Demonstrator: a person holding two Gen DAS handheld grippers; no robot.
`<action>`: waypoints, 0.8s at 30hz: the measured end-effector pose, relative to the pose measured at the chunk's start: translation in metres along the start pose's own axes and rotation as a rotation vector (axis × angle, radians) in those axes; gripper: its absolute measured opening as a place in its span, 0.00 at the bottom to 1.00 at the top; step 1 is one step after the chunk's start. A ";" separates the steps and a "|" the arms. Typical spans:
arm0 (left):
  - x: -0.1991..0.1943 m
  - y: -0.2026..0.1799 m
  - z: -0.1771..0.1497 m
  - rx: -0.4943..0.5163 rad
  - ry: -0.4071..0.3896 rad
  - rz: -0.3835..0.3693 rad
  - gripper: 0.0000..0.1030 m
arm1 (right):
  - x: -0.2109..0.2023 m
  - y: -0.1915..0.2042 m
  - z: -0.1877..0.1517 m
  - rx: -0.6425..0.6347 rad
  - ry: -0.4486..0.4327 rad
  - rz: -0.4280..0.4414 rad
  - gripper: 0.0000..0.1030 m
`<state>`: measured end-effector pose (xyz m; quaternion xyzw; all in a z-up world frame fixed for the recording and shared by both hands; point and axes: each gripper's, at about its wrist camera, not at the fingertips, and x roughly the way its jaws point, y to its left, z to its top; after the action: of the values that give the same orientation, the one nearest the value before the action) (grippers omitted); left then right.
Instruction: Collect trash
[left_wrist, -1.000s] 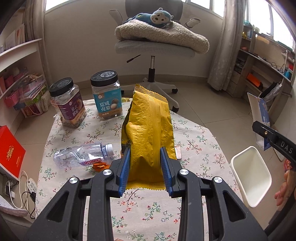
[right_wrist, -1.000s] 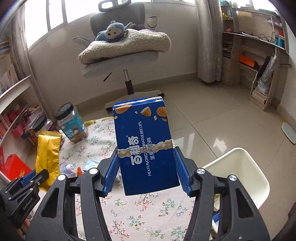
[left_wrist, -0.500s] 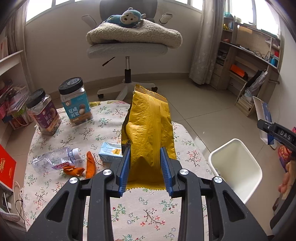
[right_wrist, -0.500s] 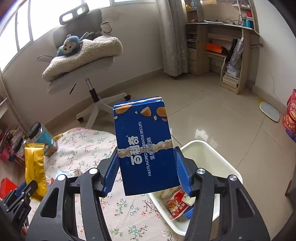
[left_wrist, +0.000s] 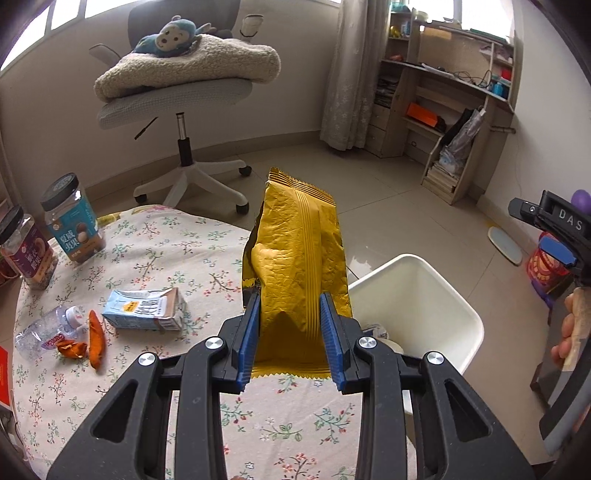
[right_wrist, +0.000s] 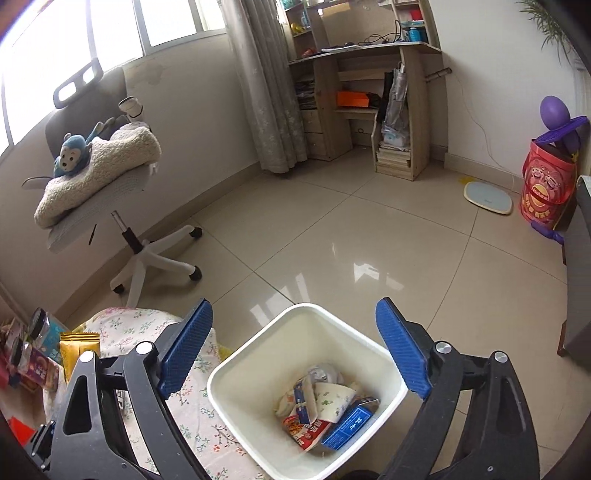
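Note:
My left gripper (left_wrist: 291, 332) is shut on a crinkled gold snack bag (left_wrist: 297, 258), held upright over the table's right edge beside the white bin (left_wrist: 436, 295). My right gripper (right_wrist: 293, 350) hangs over the white bin (right_wrist: 236, 373), its jaws opening with nothing between them. The blue biscuit box (right_wrist: 349, 424) lies inside the bin among other wrappers. In the left wrist view the right gripper (left_wrist: 554, 236) shows at the far right, with a hand below it. On the floral tablecloth (left_wrist: 147, 258) lie a milk carton (left_wrist: 144, 310), a crushed clear bottle (left_wrist: 44, 332) and orange peel (left_wrist: 94, 339).
Two lidded snack jars (left_wrist: 74, 218) stand at the table's far left. An office chair (left_wrist: 177, 99) with a blanket and a monkey toy stands behind the table. A shelf desk (right_wrist: 362, 92), a red drum (right_wrist: 546, 184) and a floor scale (right_wrist: 487, 197) line the far wall.
Both grippers swung right toward the bin. The right gripper let go of the blue biscuit box, which now lies in the bin. The left gripper still holds the gold bag.

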<state>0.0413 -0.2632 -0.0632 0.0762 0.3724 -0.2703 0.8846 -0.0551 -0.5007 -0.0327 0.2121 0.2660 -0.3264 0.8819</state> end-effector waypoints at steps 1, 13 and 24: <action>0.004 -0.008 0.000 0.007 0.009 -0.014 0.31 | -0.001 -0.006 0.002 0.004 -0.009 -0.013 0.85; 0.041 -0.089 0.015 0.063 0.069 -0.155 0.35 | -0.006 -0.047 0.015 0.070 -0.051 -0.099 0.89; 0.026 -0.068 0.018 0.099 0.031 -0.075 0.67 | -0.017 -0.012 0.008 -0.044 -0.105 -0.125 0.93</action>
<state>0.0309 -0.3373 -0.0641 0.1100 0.3749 -0.3202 0.8630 -0.0719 -0.5055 -0.0191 0.1582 0.2393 -0.3857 0.8769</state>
